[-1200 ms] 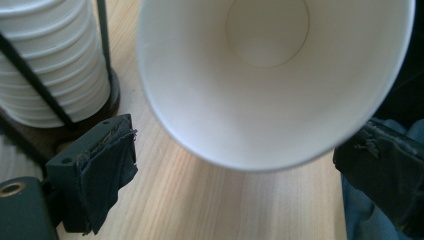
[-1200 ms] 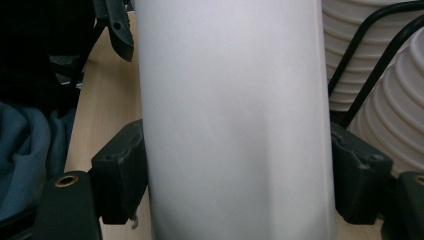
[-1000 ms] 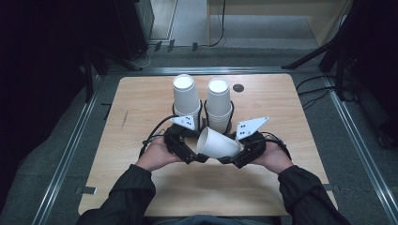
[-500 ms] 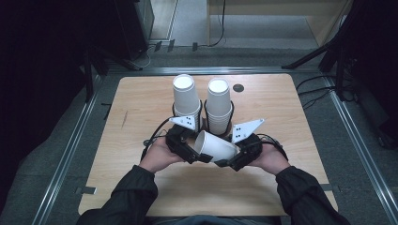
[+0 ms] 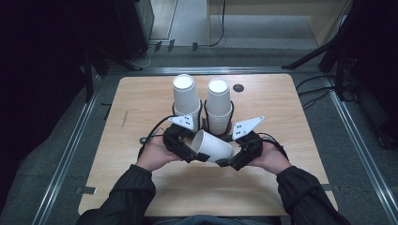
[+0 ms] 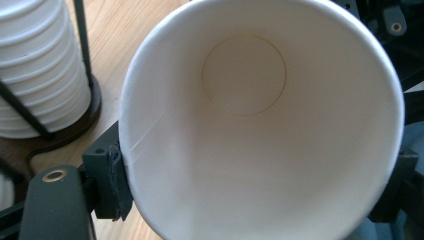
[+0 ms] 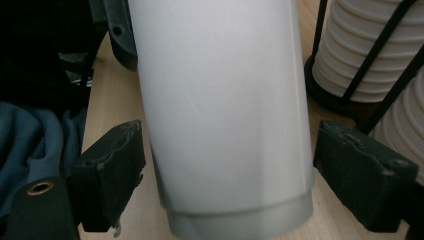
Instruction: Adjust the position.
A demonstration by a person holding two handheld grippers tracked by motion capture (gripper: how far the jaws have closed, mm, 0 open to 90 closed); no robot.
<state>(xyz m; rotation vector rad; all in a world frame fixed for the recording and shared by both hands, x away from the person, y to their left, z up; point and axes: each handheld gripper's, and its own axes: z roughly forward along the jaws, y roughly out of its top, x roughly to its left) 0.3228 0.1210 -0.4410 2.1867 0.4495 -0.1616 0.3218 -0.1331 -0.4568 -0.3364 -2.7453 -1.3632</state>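
Dark floor and metal rails ring a pale wooden tabletop (image 5: 141, 108), seen from the high view. Two stacks of white paper cups stand upside down in black wire holders near its far middle, the left stack (image 5: 184, 96) just beside the right stack (image 5: 219, 101). Nearer the person, a single white paper cup (image 5: 212, 146) lies on its side above the tabletop, mouth toward the left hand-held gripper (image 5: 196, 152) and base toward the right hand-held gripper (image 5: 230, 161). Dark sleeves come in from the bottom edge.

From the left gripper view, the paper cup (image 6: 260, 125) opens straight at the camera, its round bottom visible deep inside. The left hand-held gripper's pad (image 6: 112, 182) presses on the rim, which shows a crease there, so this one is clamped on the cup, having just tightened a little. A cup stack (image 6: 40, 70) in its wire holder stands at the upper left.

From the right gripper view, the paper cup (image 7: 225, 115) sits base-first between the right hand-held gripper's pads (image 7: 112, 170), which stand apart with a gap on each side; its jaws have just opened. Cup stacks (image 7: 372, 50) stand at the right.
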